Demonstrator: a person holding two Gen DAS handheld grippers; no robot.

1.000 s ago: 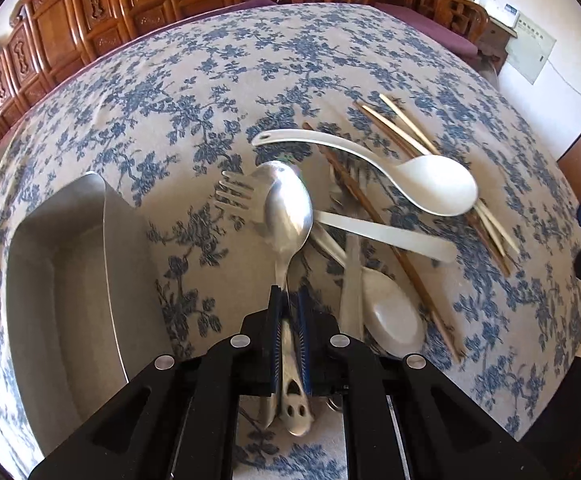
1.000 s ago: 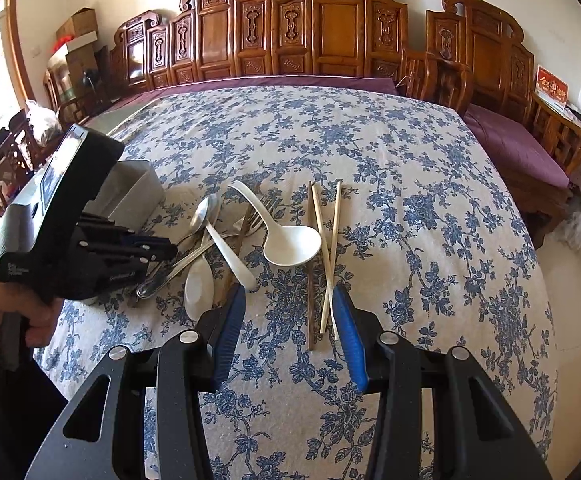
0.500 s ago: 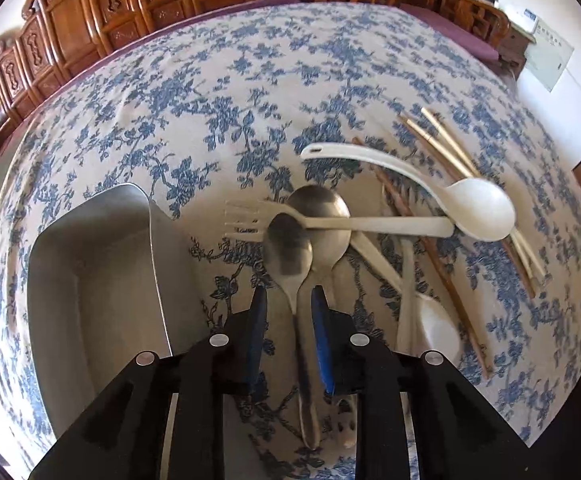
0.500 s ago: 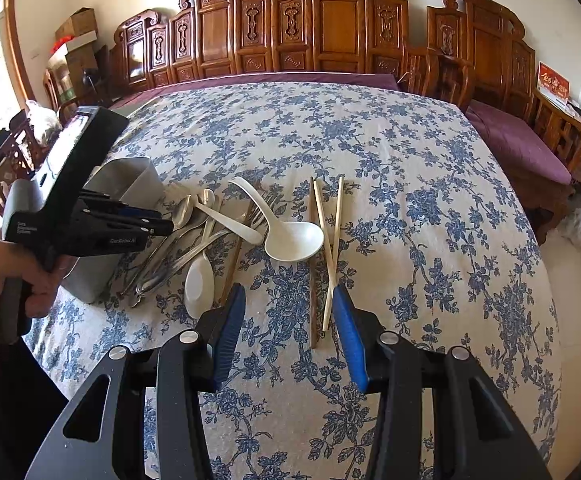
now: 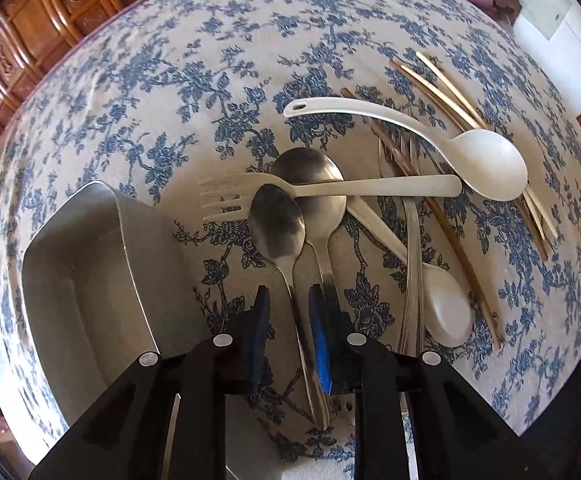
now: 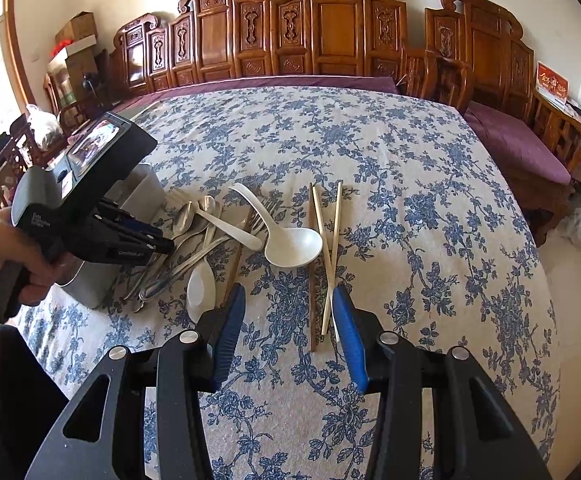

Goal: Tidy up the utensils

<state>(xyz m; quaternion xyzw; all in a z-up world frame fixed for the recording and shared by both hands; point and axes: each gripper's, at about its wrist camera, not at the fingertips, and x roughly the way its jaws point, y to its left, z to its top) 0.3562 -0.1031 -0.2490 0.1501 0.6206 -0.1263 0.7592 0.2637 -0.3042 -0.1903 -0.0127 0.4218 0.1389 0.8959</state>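
Step in hand, as judged: left gripper [image 5: 286, 320] picking a steel spoon [image 5: 278, 224] out of the pile for the tin [image 5: 90, 280] just to its left. Jaws are closing, a little apart, astride the spoon's handle; pads not seen pressing yet. To do it well: centre on this handle only. A second spoon [image 5: 310, 176] lies right alongside with its handle under the right pad, so a skewed close could nip both. The white fork [image 5: 330, 190] crosses both bowls; lift straight and slow so it slides off rather than flicks. Then tip the spoon into the tin bowl-first.

Right gripper [image 6: 286, 320] hangs half open over bare cloth, nothing between its jaws, the chopsticks [image 6: 326, 248] ends just ahead of it. It could take those in parallel.

Surface: wide table under a blue-flowered cloth [image 6: 370, 152]; soft, so handles sit low in it. Tin stands at the left edge of the pile. Pile, big to small: white ladle [image 5: 486, 164], white spoon [image 5: 446, 312], steel fork [image 5: 410, 240], chopsticks.

Room: carved wooden bench backs [image 6: 330, 32] along the far wall, purple cushions [image 6: 518, 140], boxes [image 6: 74, 36] in the left corner.
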